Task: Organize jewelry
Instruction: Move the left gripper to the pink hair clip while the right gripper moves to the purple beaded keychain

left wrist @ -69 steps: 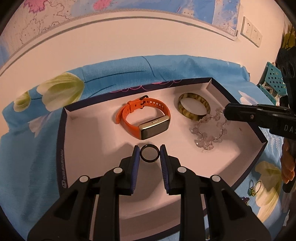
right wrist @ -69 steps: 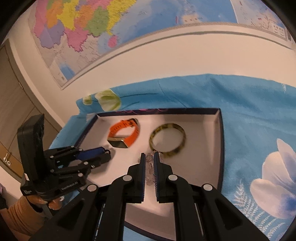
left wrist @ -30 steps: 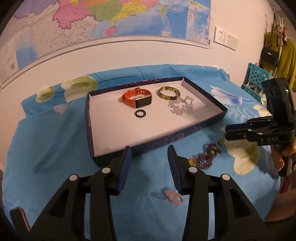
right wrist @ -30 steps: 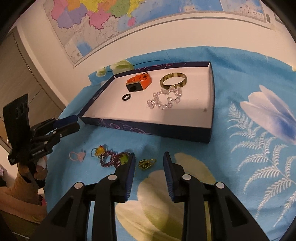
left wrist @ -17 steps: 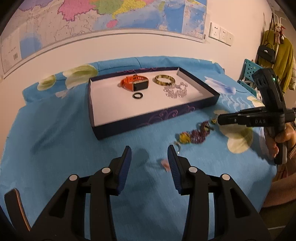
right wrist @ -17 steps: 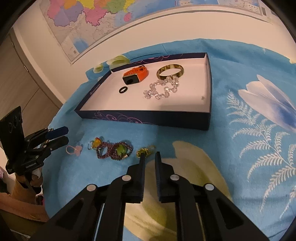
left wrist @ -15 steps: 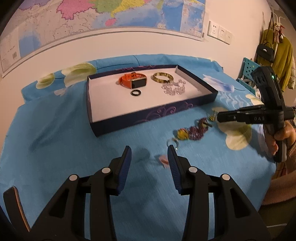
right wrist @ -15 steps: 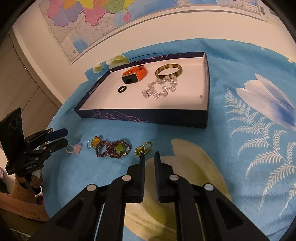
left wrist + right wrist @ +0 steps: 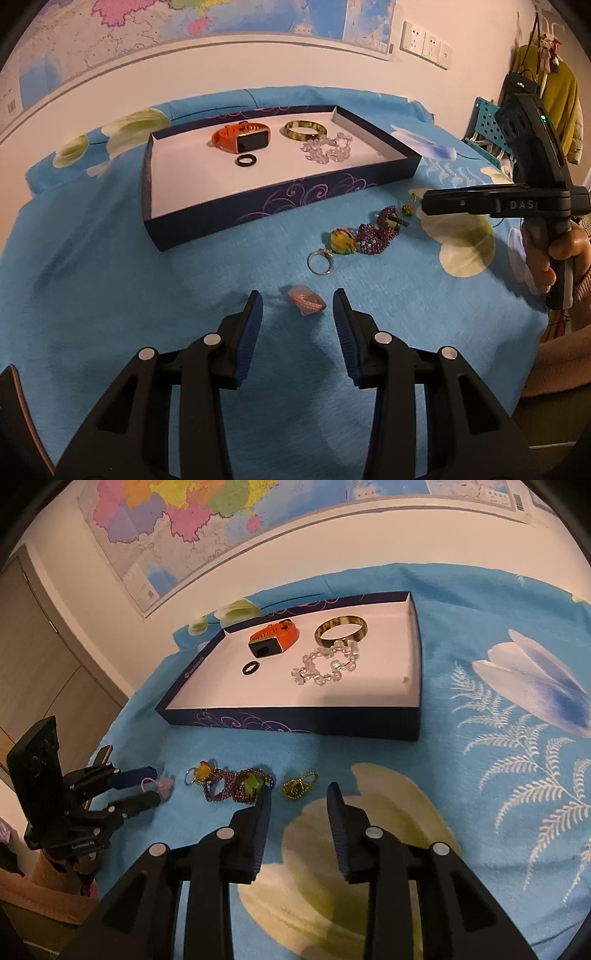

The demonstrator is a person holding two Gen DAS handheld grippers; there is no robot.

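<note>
Both grippers stand released: the left gripper (image 9: 297, 308) brackets a pink ring (image 9: 306, 300) on the blue-clothed surface (image 9: 110, 295), the right gripper's (image 9: 298, 801) jaws, just opened, frame a gold trinket (image 9: 299, 785).

Both my grippers have come back out of the tray (image 9: 280, 206) to the loose pieces on the cloth. My left gripper (image 9: 297, 307) has crept forward, so the pink ring (image 9: 306, 300) now lies between its spread fingers. My right gripper (image 9: 298, 800), pinched together a moment ago, has just been opening, empty, with the gold chain (image 9: 299, 784) just ahead.
</note>
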